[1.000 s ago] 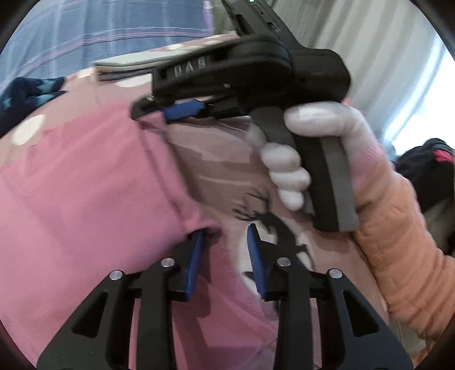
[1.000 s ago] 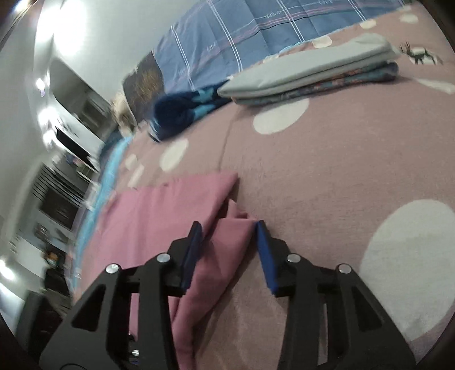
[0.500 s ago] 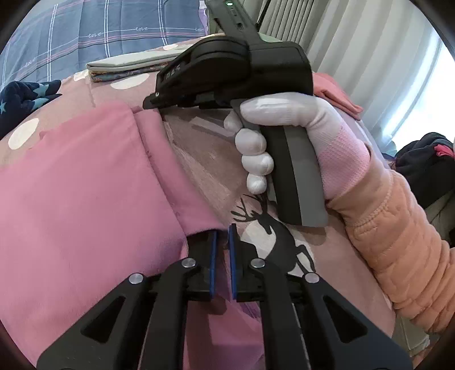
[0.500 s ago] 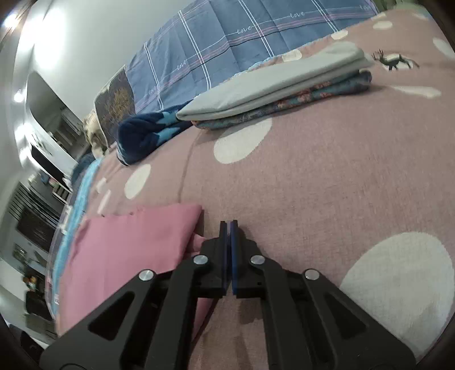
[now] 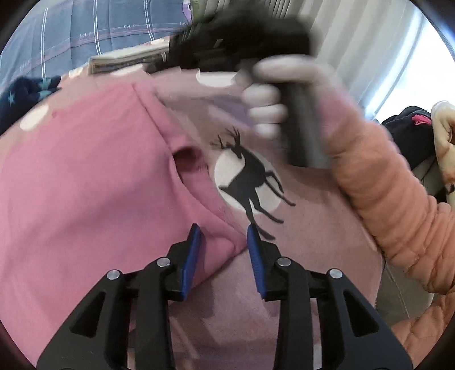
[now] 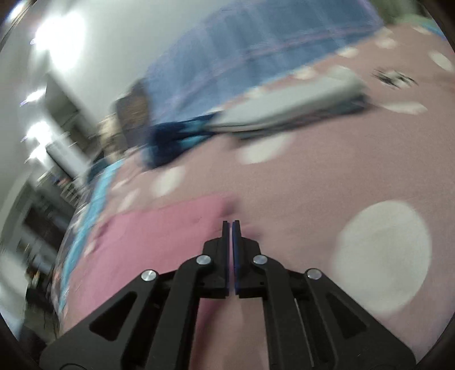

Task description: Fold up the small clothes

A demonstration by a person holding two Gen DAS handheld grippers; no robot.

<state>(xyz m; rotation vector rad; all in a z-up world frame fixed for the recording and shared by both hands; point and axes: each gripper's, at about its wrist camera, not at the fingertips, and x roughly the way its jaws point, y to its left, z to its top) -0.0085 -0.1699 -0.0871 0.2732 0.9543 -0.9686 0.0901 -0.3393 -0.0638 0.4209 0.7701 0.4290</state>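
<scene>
A pink garment lies flat on the mauve bedspread, its right edge folded over into a thick hem. My left gripper sits low over that hem's near end. Its jaws are opening, the cloth lies loose between the blue pads and nothing is pinched. A gloved hand holds the right tool, blurred, above the garment's far corner. In the right wrist view my right gripper hovers at the corner of the pink garment. Its jaws are just starting to part, with only a thin slit and no cloth seen in it.
A folded grey and patterned stack rests on the far part of the bed, with a navy star-print garment to its left. A blue plaid blanket lies behind them. Dark clothes sit at the right. An orange sleeve crosses the right side.
My left jaws shut on the hem, then came apart again as the gripper drew back, uncovering the deer print. My right jaws closed beside the garment's corner, and that hand has lifted, blurring its view.
</scene>
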